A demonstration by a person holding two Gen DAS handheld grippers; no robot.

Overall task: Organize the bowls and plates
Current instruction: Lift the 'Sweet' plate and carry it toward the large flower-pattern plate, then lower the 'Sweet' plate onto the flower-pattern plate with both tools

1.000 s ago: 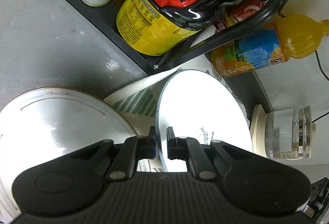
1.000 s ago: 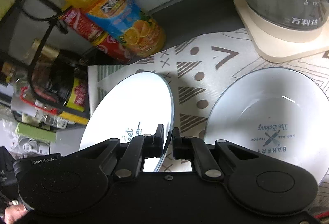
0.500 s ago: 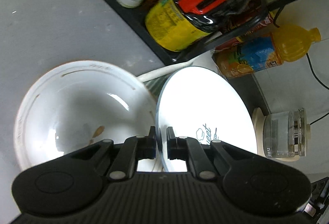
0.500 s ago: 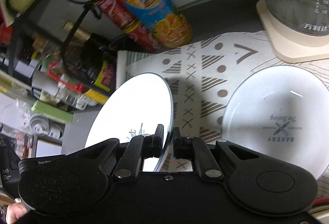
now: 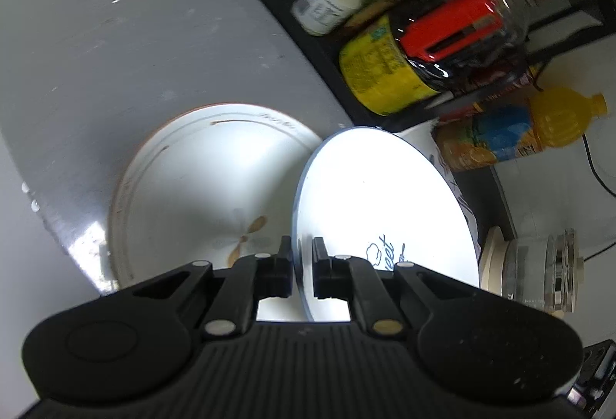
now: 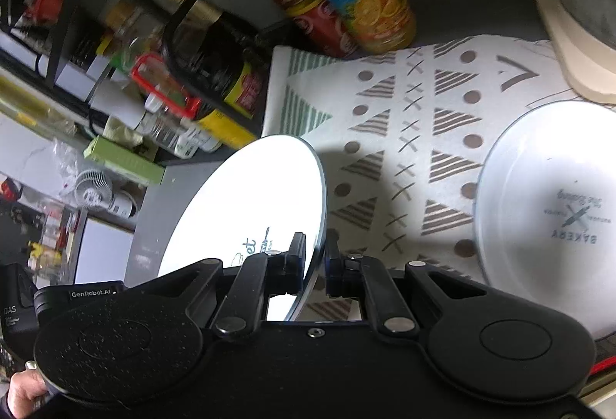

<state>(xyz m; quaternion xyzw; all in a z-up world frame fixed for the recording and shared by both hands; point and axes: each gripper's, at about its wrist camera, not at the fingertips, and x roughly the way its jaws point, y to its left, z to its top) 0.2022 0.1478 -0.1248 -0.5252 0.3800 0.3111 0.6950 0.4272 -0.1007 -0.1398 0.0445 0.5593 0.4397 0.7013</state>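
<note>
Grey countertop (image 5: 115, 45) fills the left side of your left wrist view, and sitting on it is a big white bowl with a brown rim (image 5: 200, 196) — little brown leaf mark in its bottom. Just right of that, your left gripper (image 5: 302, 267) has its fingers pinched on the edge of a white plate with blue lettering (image 5: 381, 203), held up off the surface and tilted. Behind it there's a black rack (image 5: 308, 45) stuffed with jars, then an orange juice bottle (image 5: 519, 134) and a glass kettle (image 5: 539, 272) off to the right.

From the right wrist view, your right gripper (image 6: 315, 265) is clamped on the same plate's rim (image 6: 254, 203) too. Past it lies a patterned mat (image 6: 404, 134), and at far right a white bowl marked BAKERY (image 6: 550, 211) rests on that mat.
</note>
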